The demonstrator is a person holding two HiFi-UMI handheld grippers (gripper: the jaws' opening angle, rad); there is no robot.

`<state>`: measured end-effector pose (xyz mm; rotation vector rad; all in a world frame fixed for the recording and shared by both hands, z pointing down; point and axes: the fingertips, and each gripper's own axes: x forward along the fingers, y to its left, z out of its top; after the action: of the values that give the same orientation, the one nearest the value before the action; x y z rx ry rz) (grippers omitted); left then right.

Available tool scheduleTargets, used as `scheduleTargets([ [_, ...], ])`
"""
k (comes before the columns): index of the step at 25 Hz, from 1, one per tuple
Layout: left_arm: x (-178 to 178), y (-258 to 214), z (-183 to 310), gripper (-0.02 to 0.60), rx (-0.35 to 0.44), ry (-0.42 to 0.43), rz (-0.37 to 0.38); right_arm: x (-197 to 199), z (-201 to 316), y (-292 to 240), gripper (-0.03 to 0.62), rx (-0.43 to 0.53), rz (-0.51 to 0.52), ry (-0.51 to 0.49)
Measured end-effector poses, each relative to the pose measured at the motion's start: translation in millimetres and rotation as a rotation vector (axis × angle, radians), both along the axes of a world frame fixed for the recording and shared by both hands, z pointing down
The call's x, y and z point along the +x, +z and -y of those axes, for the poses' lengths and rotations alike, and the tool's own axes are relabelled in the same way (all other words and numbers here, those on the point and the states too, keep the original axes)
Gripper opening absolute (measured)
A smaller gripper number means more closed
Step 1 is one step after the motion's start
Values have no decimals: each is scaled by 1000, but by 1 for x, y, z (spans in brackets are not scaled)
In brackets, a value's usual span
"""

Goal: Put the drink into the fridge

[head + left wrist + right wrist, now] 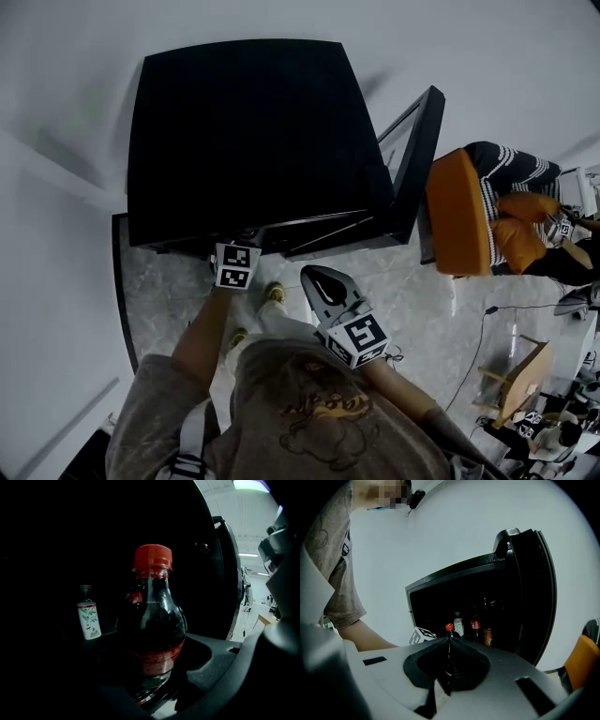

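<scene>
A cola bottle [152, 630] with a red cap stands upright between the jaws of my left gripper [152, 679], which is shut on it inside the dark fridge. From the head view only that gripper's marker cube [234, 265] shows, at the front edge of the black fridge [244, 141]; its jaws are hidden under the fridge top. The fridge door [417, 159] stands open to the right. My right gripper [317, 277] hangs shut and holds nothing, a little in front of the fridge. In the right gripper view the bottle's red cap [449, 627] shows just past the jaws.
Inside the fridge stand a small white-labelled bottle [88, 618], another cola bottle [475, 623] and a can [488, 637]. A person in orange gloves sits beside an orange chair back [459, 211] to the right. Cables [473, 352] cross the marble floor.
</scene>
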<state>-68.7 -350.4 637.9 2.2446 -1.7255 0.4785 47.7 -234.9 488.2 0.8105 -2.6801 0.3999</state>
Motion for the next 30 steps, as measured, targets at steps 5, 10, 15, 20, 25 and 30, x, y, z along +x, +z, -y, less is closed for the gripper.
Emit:
scheduleTargets([
  [5,-8,12,10,310,-2,-32,7,-1,1,4,21,-5,-8,-10],
  [10,-14,20,18,310,-3,-64,8,1,0,9,21,-14,-16,-20],
  [15,-11,24,25,310,-8,-59,1,2,1,11,21,-17,-18,-30],
  [20,-14,24,30,310,-3,-68,3,0,3,10,21,-13,-14,-33],
  [25,-16,31,34,310,-7,-72,4,1,1,14,21,-23,-16,-32],
  [30,-21,35,37,310,-6,-76,4,0,1,15,21,-25,-19,-29],
])
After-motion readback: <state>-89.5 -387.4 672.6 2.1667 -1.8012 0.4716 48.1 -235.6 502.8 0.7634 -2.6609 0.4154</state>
